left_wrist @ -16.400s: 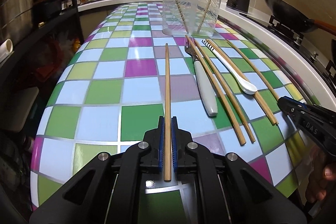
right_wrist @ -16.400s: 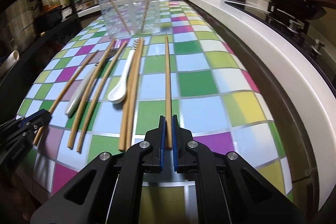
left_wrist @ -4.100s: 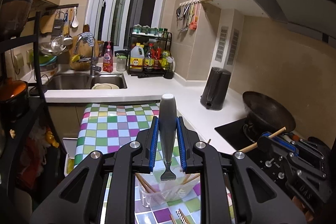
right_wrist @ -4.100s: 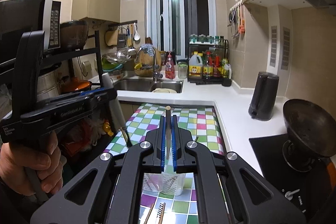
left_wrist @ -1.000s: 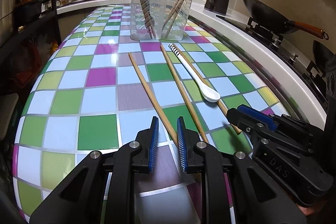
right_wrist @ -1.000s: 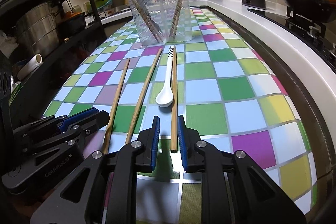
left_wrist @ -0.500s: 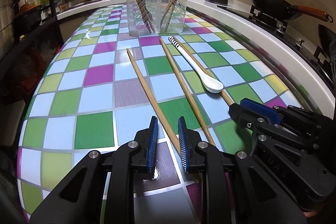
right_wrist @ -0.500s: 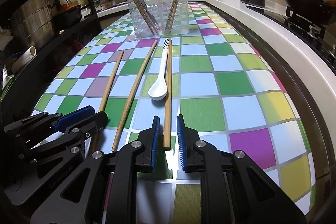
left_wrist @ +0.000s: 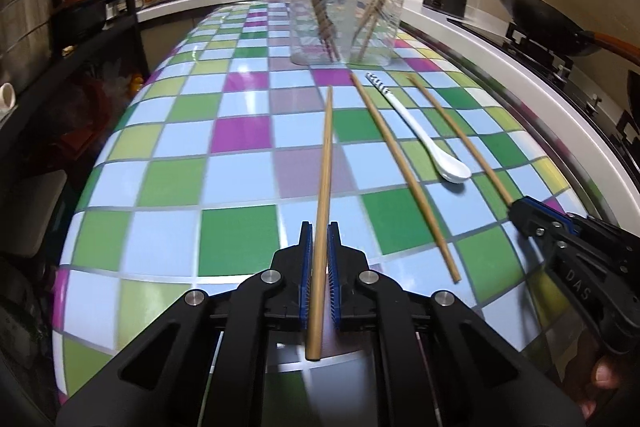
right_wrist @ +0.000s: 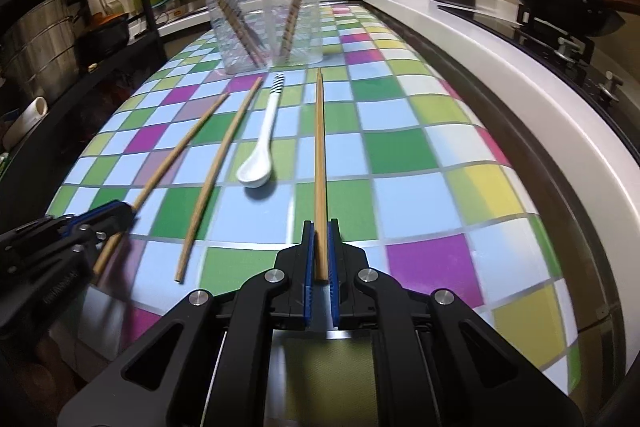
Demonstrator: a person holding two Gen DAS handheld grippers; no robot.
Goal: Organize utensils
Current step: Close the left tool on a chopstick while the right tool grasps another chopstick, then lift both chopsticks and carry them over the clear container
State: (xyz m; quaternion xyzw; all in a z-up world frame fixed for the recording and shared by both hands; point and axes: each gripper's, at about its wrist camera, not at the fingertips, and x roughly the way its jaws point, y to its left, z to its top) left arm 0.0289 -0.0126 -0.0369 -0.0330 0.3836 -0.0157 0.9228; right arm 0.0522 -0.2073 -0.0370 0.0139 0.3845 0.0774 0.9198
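Left gripper [left_wrist: 319,247] clamped one bamboo chopstick [left_wrist: 323,187] | right gripper [right_wrist: 319,247] pinched another chopstick [right_wrist: 319,155] | third chopstick [left_wrist: 400,171] and white spoon [left_wrist: 424,135] lay between on checkered countertop [left_wrist: 240,239] | clear cup [left_wrist: 348,7] held chopsticks | kitchen shelves dim, contents indistinct.

Wok handle [left_wrist: 618,45] cut by frame edge; utensils in clear cup [right_wrist: 262,15] blurred through plastic.
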